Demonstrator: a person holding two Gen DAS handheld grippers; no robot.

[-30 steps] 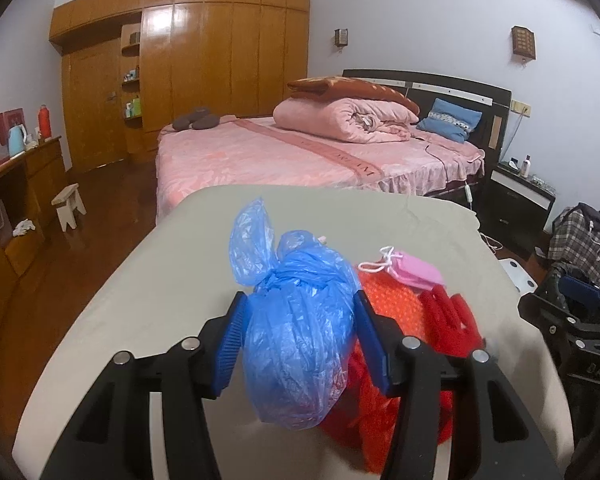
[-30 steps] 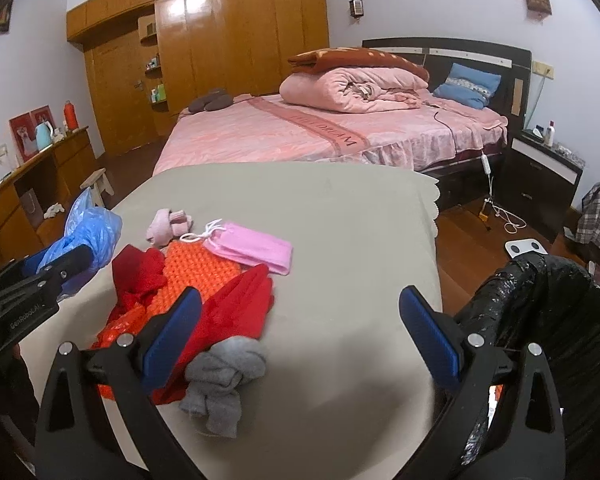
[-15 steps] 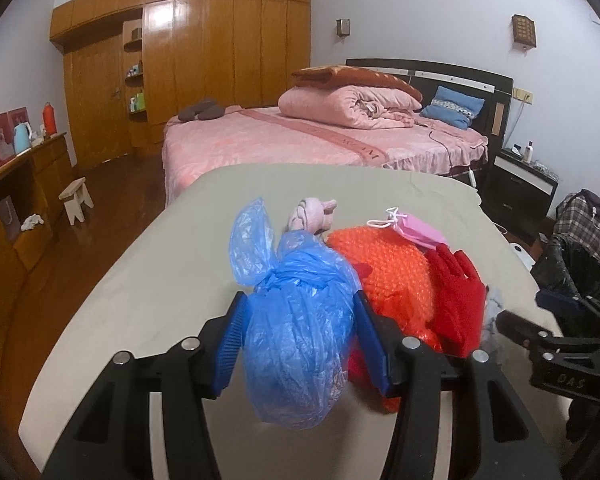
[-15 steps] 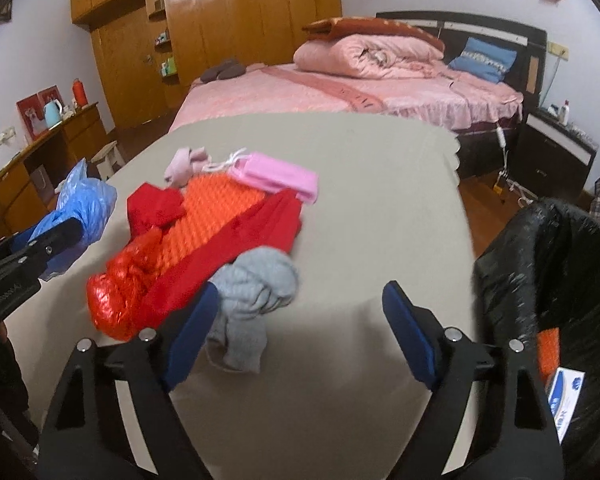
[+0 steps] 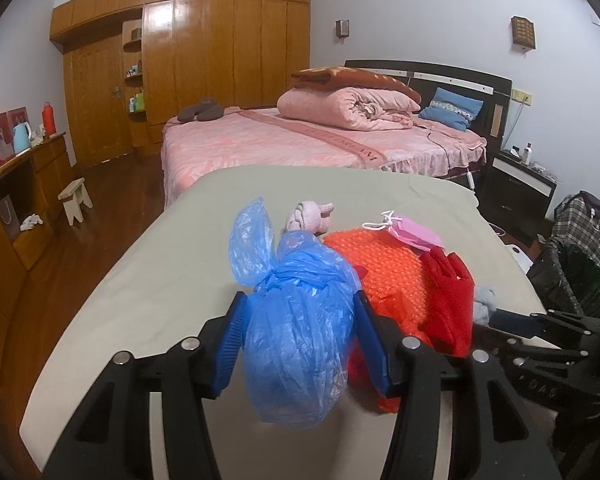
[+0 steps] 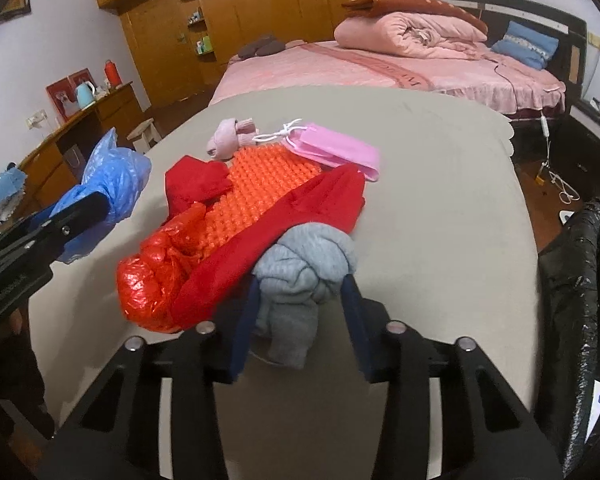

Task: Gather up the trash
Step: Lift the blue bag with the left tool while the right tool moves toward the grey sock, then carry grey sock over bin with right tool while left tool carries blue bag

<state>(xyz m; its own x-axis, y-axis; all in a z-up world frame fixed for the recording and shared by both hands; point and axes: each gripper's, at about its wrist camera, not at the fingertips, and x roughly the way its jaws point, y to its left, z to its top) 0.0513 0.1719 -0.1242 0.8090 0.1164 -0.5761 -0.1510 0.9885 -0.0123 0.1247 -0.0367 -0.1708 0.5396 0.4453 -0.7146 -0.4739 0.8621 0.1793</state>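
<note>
Gripping the knotted blue plastic bag point(image 5: 300, 340) with my left gripper point(image 5: 298, 344), I am holding it clear above the beige table point(image 6: 440, 200). My right gripper point(image 6: 300, 312) has just been closing, and its pads are now pinching the grey sock bundle point(image 6: 304, 276) lying beside the red cloth point(image 6: 280, 232) and orange mat point(image 6: 260, 188). A black-lined bin point(image 6: 580, 280) is sitting at the table's right edge.

Only few letters are readable. In the left wrist view, at the lower right of the frame, the black body of the right gripper point(image 5: 540, 390) carries embossed characters that look like "DAS", seen upside down. The bed runner point(image 5: 340, 138), in the middle of the frame, has woven letters, too small to read.
</note>
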